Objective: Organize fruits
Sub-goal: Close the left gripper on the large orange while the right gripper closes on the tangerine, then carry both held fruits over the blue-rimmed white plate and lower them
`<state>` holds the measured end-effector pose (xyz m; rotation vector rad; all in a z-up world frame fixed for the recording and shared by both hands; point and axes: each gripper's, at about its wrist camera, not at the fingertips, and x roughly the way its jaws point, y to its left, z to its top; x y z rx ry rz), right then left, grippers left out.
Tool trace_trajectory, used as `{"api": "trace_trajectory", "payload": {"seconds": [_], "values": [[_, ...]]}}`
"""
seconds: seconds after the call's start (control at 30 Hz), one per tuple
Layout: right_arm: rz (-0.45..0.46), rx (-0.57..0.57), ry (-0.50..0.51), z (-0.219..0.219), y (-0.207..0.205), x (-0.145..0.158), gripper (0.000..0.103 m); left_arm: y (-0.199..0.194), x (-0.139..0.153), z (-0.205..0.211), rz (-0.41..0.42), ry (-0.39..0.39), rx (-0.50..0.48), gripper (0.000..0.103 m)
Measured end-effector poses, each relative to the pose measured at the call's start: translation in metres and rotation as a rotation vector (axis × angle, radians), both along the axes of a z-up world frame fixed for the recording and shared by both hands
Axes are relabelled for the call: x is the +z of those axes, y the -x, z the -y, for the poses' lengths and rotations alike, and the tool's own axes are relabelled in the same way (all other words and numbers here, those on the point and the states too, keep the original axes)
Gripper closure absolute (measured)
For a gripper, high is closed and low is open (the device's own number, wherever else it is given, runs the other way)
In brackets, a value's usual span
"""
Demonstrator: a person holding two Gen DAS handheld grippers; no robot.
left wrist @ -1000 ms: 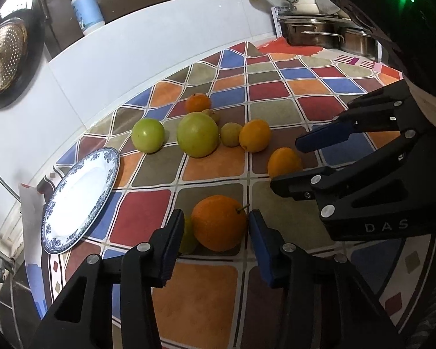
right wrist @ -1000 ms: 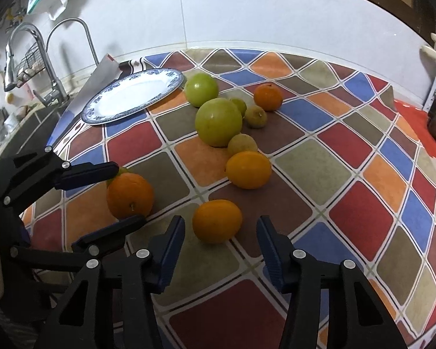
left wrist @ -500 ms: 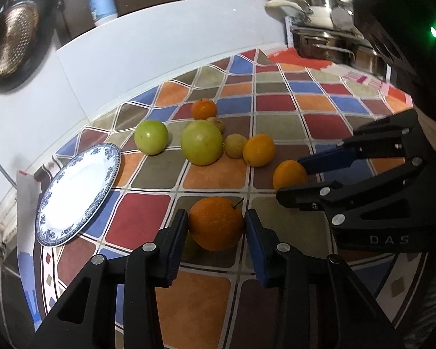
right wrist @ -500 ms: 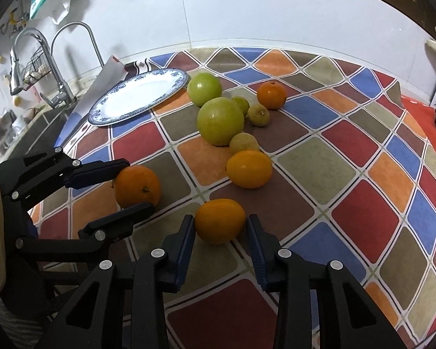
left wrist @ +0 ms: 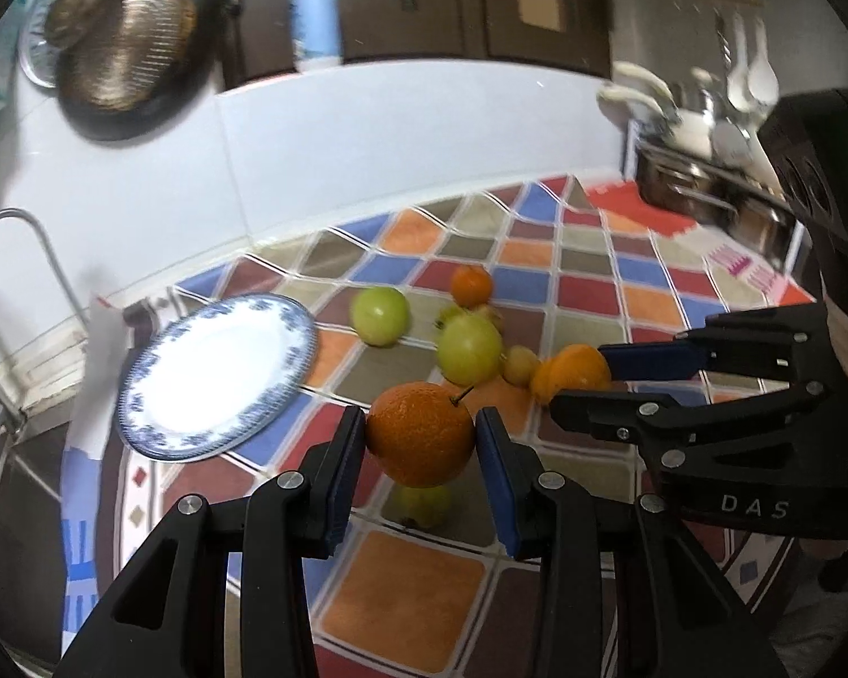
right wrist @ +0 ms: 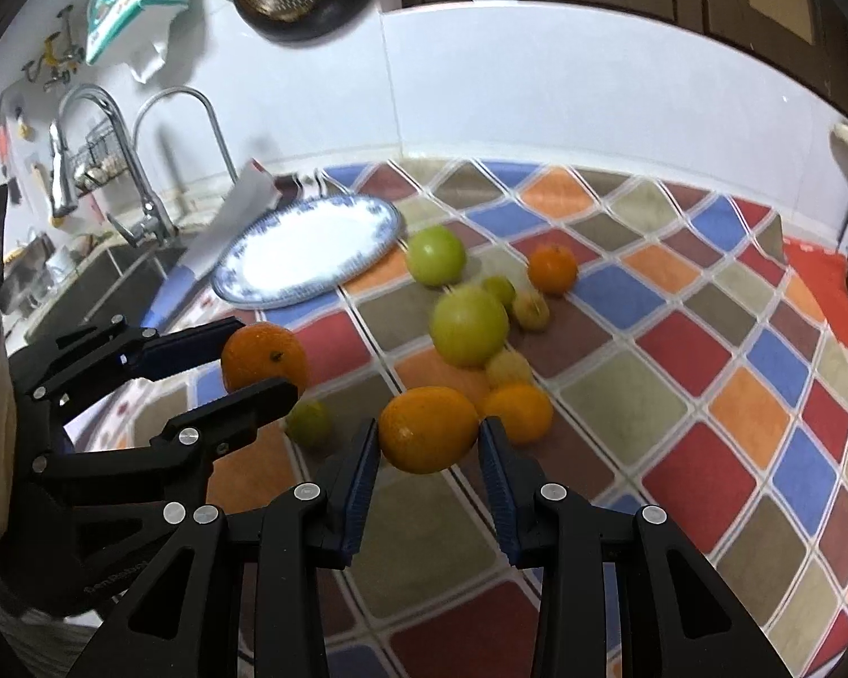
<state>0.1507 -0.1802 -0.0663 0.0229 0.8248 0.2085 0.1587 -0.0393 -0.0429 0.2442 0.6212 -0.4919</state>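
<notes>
left hand-held gripper (left wrist: 421, 443): clamping stemmed orange (left wrist: 420, 434), holding it clear of the surface (left wrist: 407, 593)
right hand-held gripper (right wrist: 428, 443): gripping paler orange (right wrist: 428, 428)
left view only: pots (left wrist: 712, 192) at right
right view only: sink (right wrist: 102, 282), two faucets
plate (right wrist: 311, 251): sitting bare beside the fruit cluster

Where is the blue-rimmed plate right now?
The plate lies empty on the checkered cloth, upper left of centre in the right wrist view, between the sink faucet and the nearest green fruit.
</notes>
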Motion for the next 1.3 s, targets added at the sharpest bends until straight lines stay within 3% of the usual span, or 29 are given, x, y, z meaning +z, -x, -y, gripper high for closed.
{"api": "trace_trajectory", "payload": {"seconds": [0.6,1.0,1.3], "values": [[0.165,0.103,0.009,-0.054,-0.051,0.051,0.066,-0.038,0.042,-0.058,0.102,0.035,0.183,0.063],[0.197,0.177,0.021,-0.091,-0.106,0.064,0.066,-0.081,0.052,-0.091,0.144,0.038,0.282,0.063],[0.154,0.230,0.030,-0.113,-0.163,0.055,0.066,-0.133,0.040,-0.111,0.087,0.044,0.326,0.063]]}}
